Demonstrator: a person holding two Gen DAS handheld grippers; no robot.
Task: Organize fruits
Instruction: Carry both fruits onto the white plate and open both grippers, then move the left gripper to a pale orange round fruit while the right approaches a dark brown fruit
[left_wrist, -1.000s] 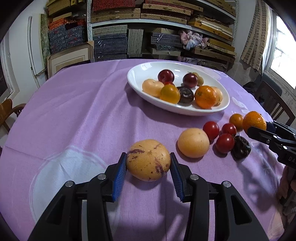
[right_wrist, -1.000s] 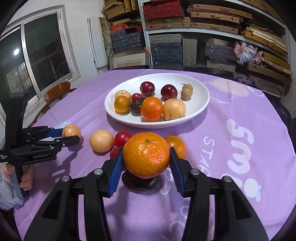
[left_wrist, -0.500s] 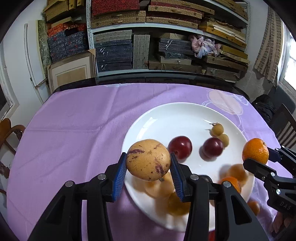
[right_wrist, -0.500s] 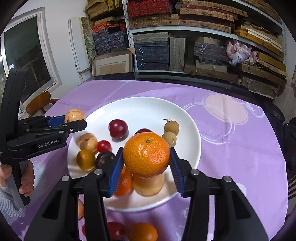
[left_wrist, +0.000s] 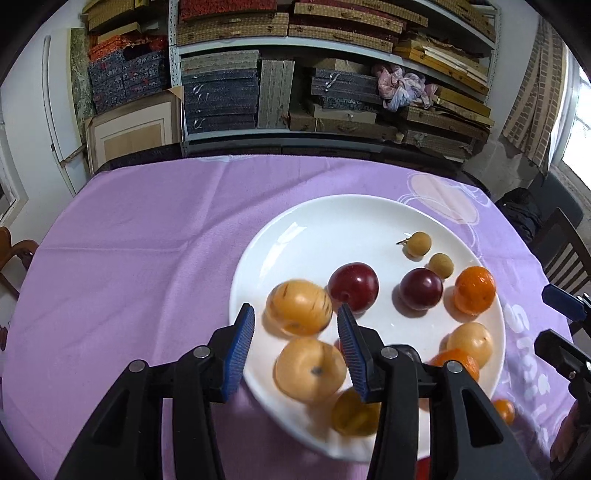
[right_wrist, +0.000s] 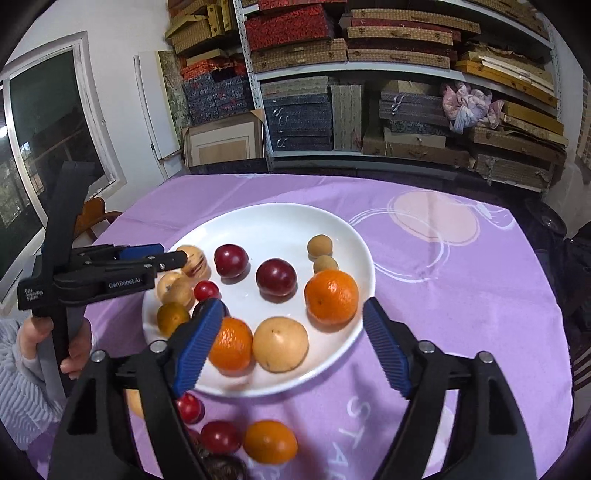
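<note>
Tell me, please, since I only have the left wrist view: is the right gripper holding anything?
Observer: No. The right wrist view shows the right gripper wide open. The mandarin lies on the white plate, touching neither pad.
Operator: Thank you. Is any fruit on the cloth on that side?
Observer: Yes. Near the plate's near rim there is a red fruit, a second red fruit, an orange fruit and a dark fruit that is partly hidden.
Operator: And where is the striped fruit, seen from there?
Observer: The striped fruit is at the plate's left rim, just beyond the tips of the left gripper.
</note>
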